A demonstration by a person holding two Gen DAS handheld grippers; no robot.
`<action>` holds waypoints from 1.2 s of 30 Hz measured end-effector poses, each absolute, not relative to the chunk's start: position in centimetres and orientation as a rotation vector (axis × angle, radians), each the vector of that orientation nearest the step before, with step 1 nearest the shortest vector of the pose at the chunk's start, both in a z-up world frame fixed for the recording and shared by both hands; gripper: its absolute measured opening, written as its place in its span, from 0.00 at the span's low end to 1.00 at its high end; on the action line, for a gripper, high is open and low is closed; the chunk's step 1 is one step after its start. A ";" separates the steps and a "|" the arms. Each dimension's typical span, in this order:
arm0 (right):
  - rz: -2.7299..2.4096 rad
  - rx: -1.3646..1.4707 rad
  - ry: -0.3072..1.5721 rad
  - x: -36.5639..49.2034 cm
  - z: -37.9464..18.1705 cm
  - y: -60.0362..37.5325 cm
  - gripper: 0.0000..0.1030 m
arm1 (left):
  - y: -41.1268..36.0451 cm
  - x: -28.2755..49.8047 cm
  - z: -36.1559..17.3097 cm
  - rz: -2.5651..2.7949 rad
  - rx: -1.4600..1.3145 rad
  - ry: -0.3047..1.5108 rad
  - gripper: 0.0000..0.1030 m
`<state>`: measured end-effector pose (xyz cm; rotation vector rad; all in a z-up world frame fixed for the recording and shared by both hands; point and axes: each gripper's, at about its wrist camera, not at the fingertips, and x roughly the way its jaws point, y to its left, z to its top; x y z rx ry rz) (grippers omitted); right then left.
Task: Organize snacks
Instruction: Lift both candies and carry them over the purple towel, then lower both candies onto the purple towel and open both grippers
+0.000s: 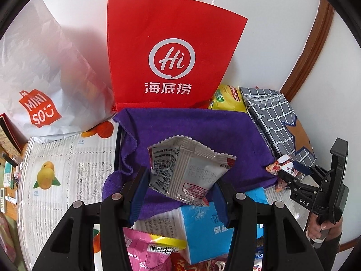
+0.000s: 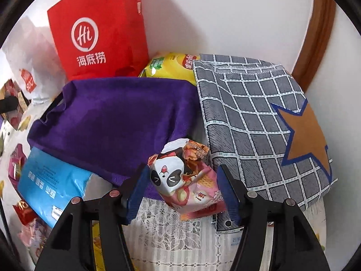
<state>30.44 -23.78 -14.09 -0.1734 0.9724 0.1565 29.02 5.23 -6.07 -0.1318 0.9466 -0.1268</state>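
My left gripper (image 1: 178, 192) is shut on a silver-white snack packet (image 1: 187, 171) with printed text, held over the purple cloth (image 1: 191, 131). My right gripper (image 2: 183, 192) is shut on a pink panda snack packet (image 2: 182, 178), held between the purple cloth (image 2: 117, 122) and the grey checked fabric box (image 2: 255, 117). The right gripper with its packet also shows at the right of the left wrist view (image 1: 286, 171). More snacks lie below: a pink packet (image 1: 146, 250) and red ones (image 2: 24, 212).
A red Haidilao paper bag (image 1: 171, 52) and a white Miniso bag (image 1: 40, 85) stand against the wall. A yellow chip bag (image 2: 171, 67) lies behind the cloth. A blue tissue pack (image 2: 52, 185) sits on the lace tablecloth (image 2: 176, 237). A wooden frame (image 2: 320, 33) runs at the right.
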 end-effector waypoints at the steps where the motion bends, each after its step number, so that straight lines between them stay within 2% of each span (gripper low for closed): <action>1: 0.167 -0.183 0.968 30.2 -13.9 -23.7 0.48 | 5.3 28.8 -6.0 -0.126 -0.131 0.946 0.49; 2: 0.180 -0.182 0.968 30.1 -13.8 -23.6 0.41 | 5.3 28.5 -5.9 -0.124 -0.132 0.944 0.49; 8: 0.185 -0.143 0.970 28.7 -12.3 -23.8 0.34 | 5.5 27.2 -5.3 -0.129 -0.143 0.933 0.49; 24: 0.227 -0.076 0.843 28.4 -5.2 -20.7 0.33 | 6.1 26.5 -3.8 -0.122 -0.149 0.911 0.49; 36: 0.292 -0.054 0.837 34.3 -5.4 -16.8 0.33 | 7.2 31.4 -5.9 -0.099 -0.136 0.941 0.49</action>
